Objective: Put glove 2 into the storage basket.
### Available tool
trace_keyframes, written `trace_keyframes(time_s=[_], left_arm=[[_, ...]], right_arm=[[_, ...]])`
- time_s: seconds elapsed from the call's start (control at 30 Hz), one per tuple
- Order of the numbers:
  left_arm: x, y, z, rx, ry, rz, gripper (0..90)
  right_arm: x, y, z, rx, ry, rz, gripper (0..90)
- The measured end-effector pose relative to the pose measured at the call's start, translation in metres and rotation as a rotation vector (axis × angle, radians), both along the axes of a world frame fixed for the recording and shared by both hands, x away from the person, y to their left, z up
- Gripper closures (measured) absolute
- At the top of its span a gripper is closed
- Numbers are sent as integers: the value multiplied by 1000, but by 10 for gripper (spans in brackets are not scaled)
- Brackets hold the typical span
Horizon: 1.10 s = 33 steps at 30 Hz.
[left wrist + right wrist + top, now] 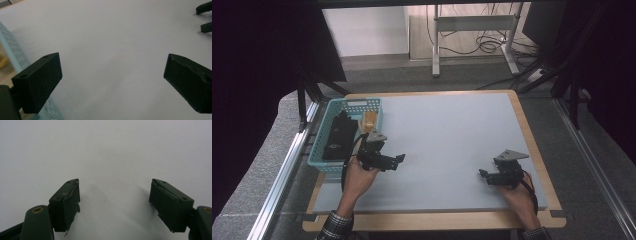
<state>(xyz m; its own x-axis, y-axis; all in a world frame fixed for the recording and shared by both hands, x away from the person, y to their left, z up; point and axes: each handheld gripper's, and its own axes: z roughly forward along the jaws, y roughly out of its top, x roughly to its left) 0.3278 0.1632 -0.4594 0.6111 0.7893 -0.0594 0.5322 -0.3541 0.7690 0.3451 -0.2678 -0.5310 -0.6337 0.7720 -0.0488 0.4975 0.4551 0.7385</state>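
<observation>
My left gripper (400,159) and right gripper (482,174) gape wide, empty, over the grey tabletop (452,135). A teal basket (328,131) sits just behind the left one; grey carpet (387,75) lies beyond.

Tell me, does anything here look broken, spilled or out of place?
One small thing: on the right gripper, the pads look worn, with edges peeling and frayed. Otherwise nothing stands out. The teal basket sits squarely at the table's left edge, contents inside, nothing spilled.
</observation>
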Motion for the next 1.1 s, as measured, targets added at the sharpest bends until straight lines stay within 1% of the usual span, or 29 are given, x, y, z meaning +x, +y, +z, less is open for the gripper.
trace_keyframes(time_s=[0.3,0.47,0.57,0.9,1.1], left_arm=[[-6,-21,-8,-45,-5,-55,21],[-9,-31,-15,-42,-3,-79,20],[-10,-36,-20,-52,-1,-90,20],[-15,-54,-38,-17,-4,-130,14],[-18,-59,-52,-11,6,-147,0]], right_arm=[[0,0,0,0,0,0,238],[0,0,0,0,0,0,238],[0,0,0,0,0,0,238],[0,0,0,0,0,0,238],[0,0,0,-1,-1,0,237]])
